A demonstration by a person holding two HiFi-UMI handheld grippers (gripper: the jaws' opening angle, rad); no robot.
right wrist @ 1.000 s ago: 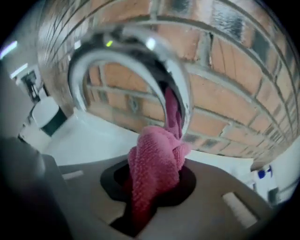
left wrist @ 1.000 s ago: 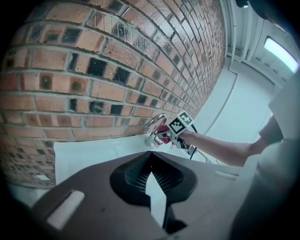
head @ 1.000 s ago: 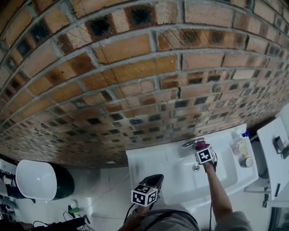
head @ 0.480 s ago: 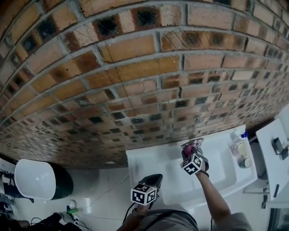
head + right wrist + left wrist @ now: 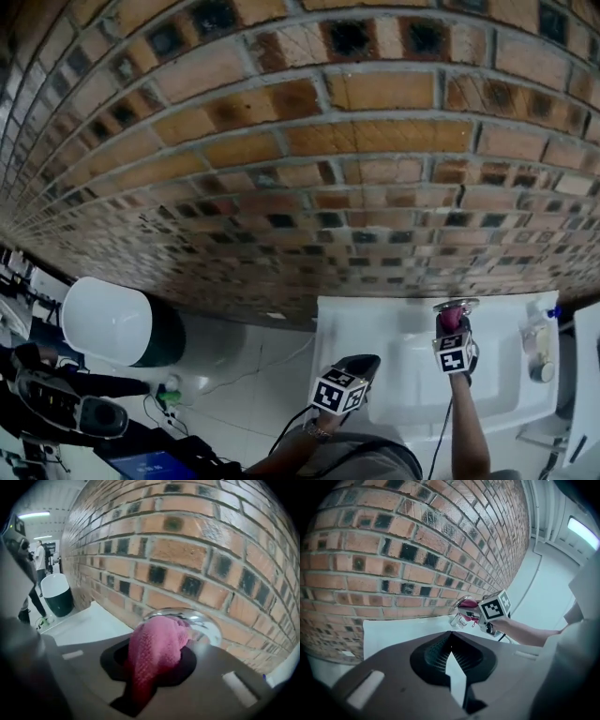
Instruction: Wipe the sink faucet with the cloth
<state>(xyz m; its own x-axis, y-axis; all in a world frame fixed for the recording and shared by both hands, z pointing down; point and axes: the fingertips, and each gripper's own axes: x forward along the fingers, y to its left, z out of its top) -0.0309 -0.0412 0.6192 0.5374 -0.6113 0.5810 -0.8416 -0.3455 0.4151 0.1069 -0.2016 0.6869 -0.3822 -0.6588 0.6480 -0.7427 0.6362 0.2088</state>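
The person's right forearm (image 5: 466, 427) reaches straight up from the lower edge of the head view, across the white sink (image 5: 356, 328) to its back edge under the brick wall (image 5: 309, 141). There the right gripper (image 5: 452, 330) points at the wall, its marker cube facing up. In the right gripper view its jaws are clamped on a pink cloth (image 5: 158, 646). The cloth bulges out past the tips and lies against the rounded chrome top of the faucet (image 5: 206, 625), covering its near side. From the left gripper view the cloth (image 5: 469, 604) shows as a red-pink wad on the faucet (image 5: 459, 600) just ahead of the marker cube. The left gripper (image 5: 361, 364) is held low and apart from the work, at the front left corner of the sink and angled toward the basin. Its jaws (image 5: 450, 637) meet at the tips with nothing between them, and only a thin wedge of white sink shows lower down between them. At the right end of the sink a clear bottle with a blue cap (image 5: 538, 330) stands beside a small round jar (image 5: 542, 372). What either holds is too small to tell. On the floor well to the left stands a round basin (image 5: 112, 323), white on top with a dark green side, its inside turned away from the camera.
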